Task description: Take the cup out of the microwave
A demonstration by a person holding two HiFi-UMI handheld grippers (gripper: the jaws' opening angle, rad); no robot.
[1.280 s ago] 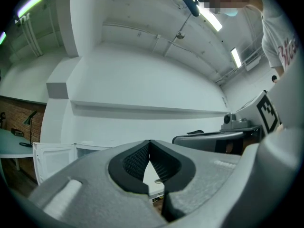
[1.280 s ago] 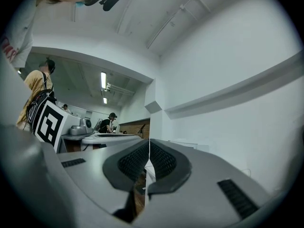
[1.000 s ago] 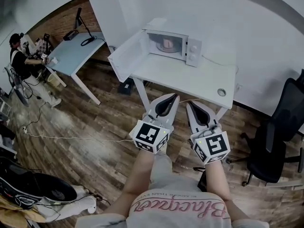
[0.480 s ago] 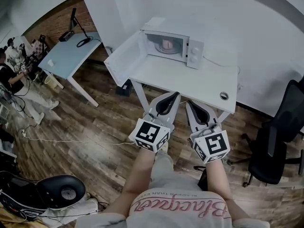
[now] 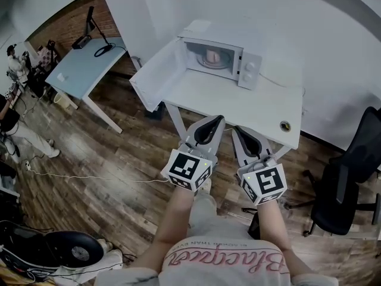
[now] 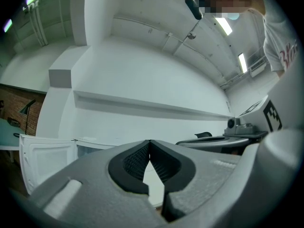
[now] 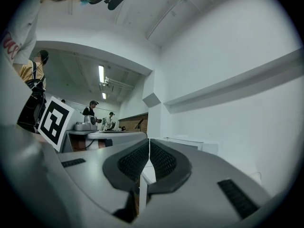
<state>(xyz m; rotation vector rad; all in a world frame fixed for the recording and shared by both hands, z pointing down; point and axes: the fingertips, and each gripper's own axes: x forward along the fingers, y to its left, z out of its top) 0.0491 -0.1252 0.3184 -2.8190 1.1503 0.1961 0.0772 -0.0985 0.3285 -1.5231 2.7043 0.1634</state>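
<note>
door (image 5: 156,76) hangs open at left, cavity reachable | left gripper (image 5: 215,121) jaws pressed together, empty | cup (image 5: 212,56) (pinkish) sits inside microwave (image 5: 250,73), well ahead of both grippers | right gripper (image 5: 237,131) jaws tip to tip, empty | plan: I spread one pair before entering, go in level, pinch the cup wall

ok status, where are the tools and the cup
Left tool and right tool shut, empty, in front of the table. Cup inside the microwave. Door open, nothing blocking it.
</note>
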